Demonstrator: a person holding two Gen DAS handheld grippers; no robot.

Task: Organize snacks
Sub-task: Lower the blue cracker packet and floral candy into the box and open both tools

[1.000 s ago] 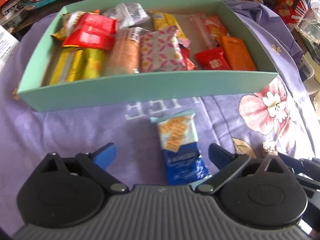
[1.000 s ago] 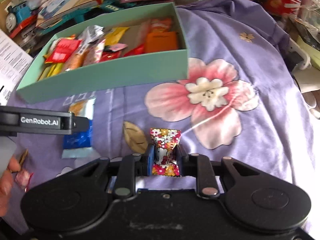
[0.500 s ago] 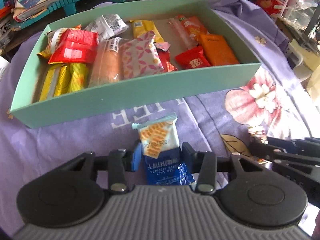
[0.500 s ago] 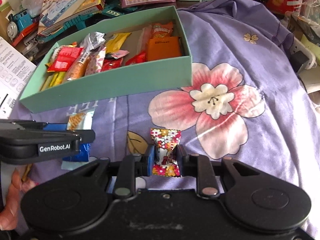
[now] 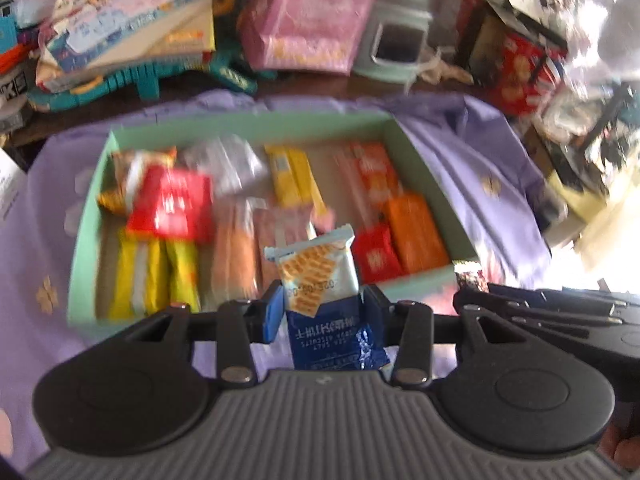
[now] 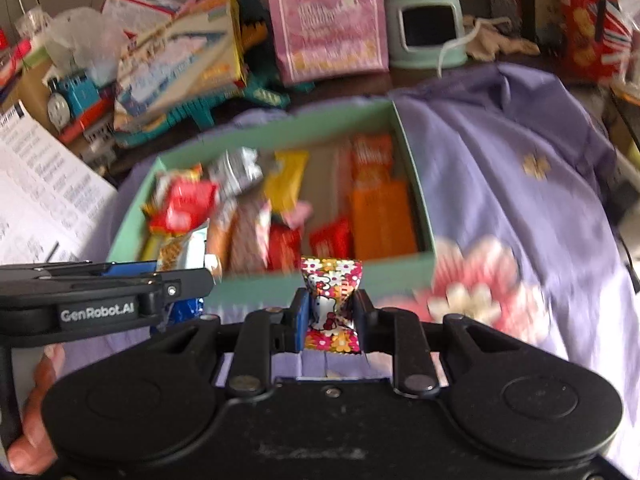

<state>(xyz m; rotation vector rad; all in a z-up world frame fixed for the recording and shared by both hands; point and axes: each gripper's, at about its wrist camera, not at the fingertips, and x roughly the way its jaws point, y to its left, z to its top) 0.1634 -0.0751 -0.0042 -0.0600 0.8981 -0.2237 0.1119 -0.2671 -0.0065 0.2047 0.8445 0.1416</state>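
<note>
My left gripper (image 5: 322, 312) is shut on a blue-and-white cracker packet (image 5: 320, 276) and holds it raised at the near wall of the mint green box (image 5: 86, 248). The box holds several snack packets, red, yellow and orange. My right gripper (image 6: 330, 314) is shut on a flowered candy (image 6: 331, 300) with a white cat picture, lifted off the cloth in front of the box (image 6: 416, 196). The left gripper (image 6: 100, 300) also shows at the left of the right wrist view.
A purple cloth (image 6: 520, 184) with a large pink flower (image 6: 476, 284) covers the table. Behind the box stand a pink bag (image 6: 328, 20), a green appliance (image 6: 428, 28), books, a toy train (image 6: 70, 88) and red cookie packs (image 5: 520, 68). Printed paper (image 6: 36, 200) lies left.
The left gripper closed on the cracker packet and lifted it toward the box. The right gripper rose off the cloth with the candy and moved toward the box too.
</note>
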